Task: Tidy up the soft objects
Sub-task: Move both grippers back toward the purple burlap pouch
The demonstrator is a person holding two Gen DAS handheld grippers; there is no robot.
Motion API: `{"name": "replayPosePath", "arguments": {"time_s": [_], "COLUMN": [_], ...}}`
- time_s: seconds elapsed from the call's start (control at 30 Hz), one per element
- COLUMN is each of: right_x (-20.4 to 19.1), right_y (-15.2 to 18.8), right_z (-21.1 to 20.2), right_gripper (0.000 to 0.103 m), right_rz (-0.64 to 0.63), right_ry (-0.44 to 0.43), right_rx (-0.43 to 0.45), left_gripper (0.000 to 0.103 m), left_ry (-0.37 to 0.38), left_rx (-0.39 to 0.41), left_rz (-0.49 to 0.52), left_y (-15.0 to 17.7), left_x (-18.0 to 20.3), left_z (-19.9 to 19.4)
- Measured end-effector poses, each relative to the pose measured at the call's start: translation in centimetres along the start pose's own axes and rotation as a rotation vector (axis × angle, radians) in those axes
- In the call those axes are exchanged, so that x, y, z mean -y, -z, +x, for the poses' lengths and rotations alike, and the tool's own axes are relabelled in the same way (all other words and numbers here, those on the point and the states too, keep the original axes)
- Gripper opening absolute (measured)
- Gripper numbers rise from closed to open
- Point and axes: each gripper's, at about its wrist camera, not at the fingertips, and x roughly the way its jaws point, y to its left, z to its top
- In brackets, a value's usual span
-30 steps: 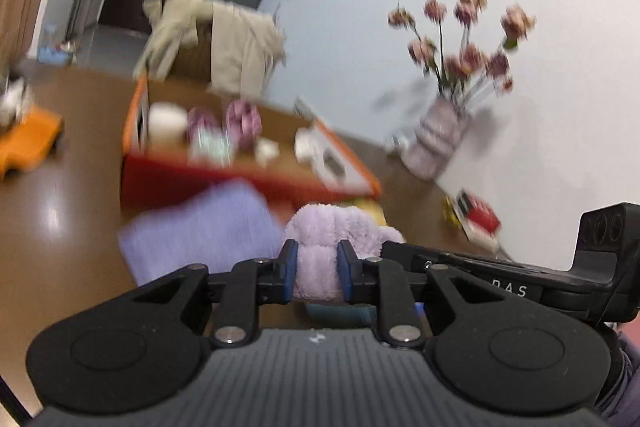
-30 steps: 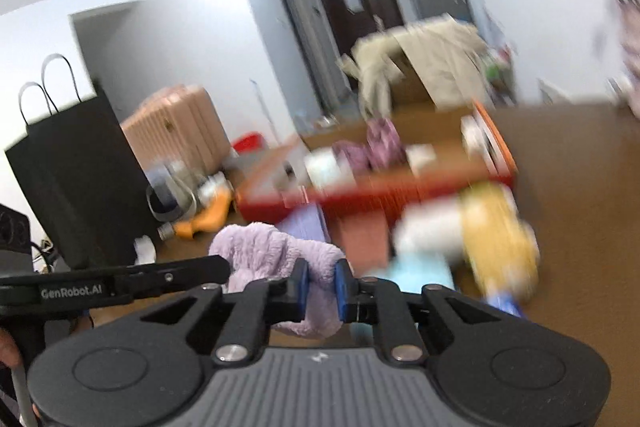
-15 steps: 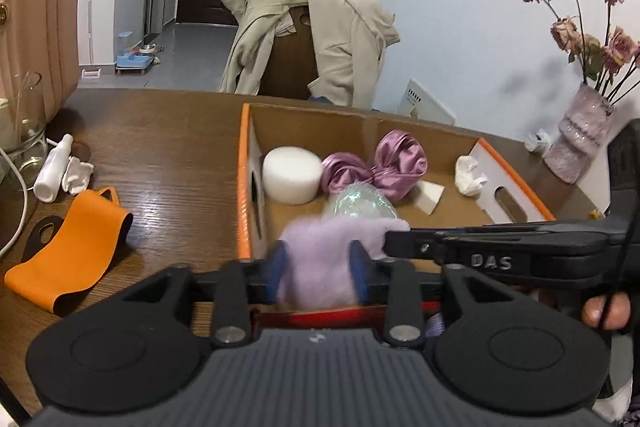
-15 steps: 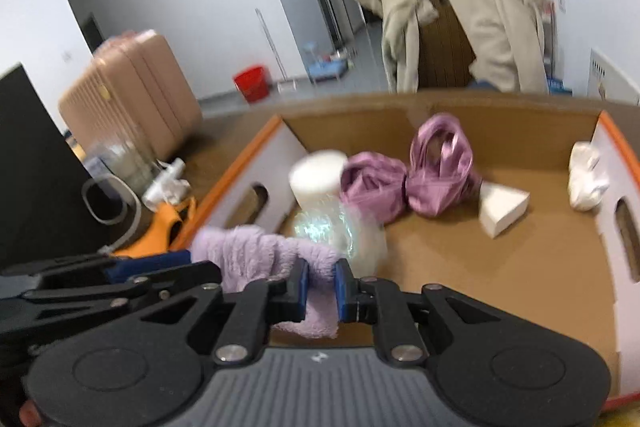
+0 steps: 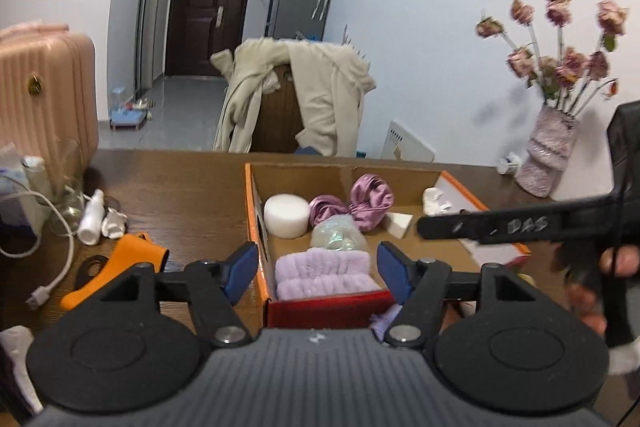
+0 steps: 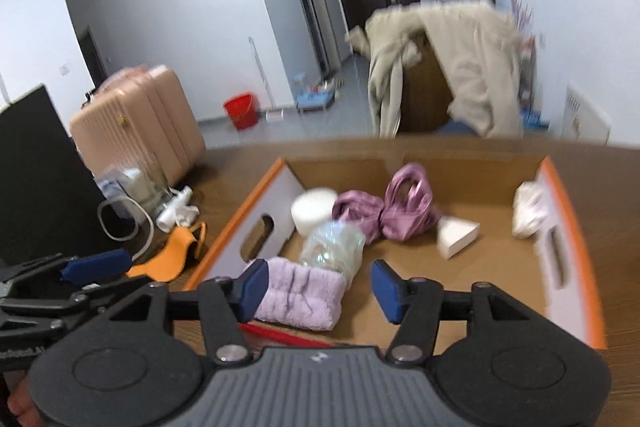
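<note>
A folded lilac fluffy towel (image 5: 325, 274) lies in the near left corner of the orange-rimmed cardboard box (image 5: 253, 211); it also shows in the right wrist view (image 6: 302, 294). My left gripper (image 5: 317, 271) is open and empty, just before the box's near wall. My right gripper (image 6: 320, 287) is open and empty above the box's (image 6: 576, 227) near edge, the towel by its left finger. In the box lie a white foam disc (image 5: 286, 215), purple satin cloth (image 5: 360, 205), a clear crinkly bag (image 5: 339, 234), a white wedge (image 6: 458, 237) and a white crumpled piece (image 6: 528, 213).
An orange strap (image 5: 128, 263), a white cable (image 5: 52, 259) and small white bottles (image 5: 94, 217) lie on the wooden table left of the box. A vase of dried roses (image 5: 550, 157) stands at far right. A coat-draped chair (image 5: 296, 99) is behind the table.
Both grippers held the lilac towel together, carried it over the box, then opened. The towel now lies in the box's near left corner and both grippers have drawn back.
</note>
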Motion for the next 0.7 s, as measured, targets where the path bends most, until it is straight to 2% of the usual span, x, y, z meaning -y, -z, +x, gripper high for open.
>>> {"name": "replayPosePath", "arguments": {"time_s": [0.13,0.4,0.57,0.7], "right_x": [-1.0,-2.5,-3.5,-3.9], "right_y": [0.7,5.7,10.6,14.9], "right_z": [-6.4,-18.6,-23.3,-25.0], "right_gripper": [0.063,0.075,0.086,0.09], "right_rz": [-0.053,-0.135,-0.169,-0.149], "right_ry": [0.033,0.104,0.143,0.147], "right_rx": [0.073,0.258,0.348,0.366], "left_gripper": [0.075,0.084,0.091,0.094], "left_ry": [0.004,0.004,0.027,0.063], "left_rx": [0.059,0.156,0.184,0.17], "left_rz": [0.037,0.1,0.127,0.09], "left_y": [0.4,3.5,7.3,10.8], "left_x": [1.3,3.6,4.9,5.4], "left_z": [-4.8,-14.2,-17.9,-19.7]}}
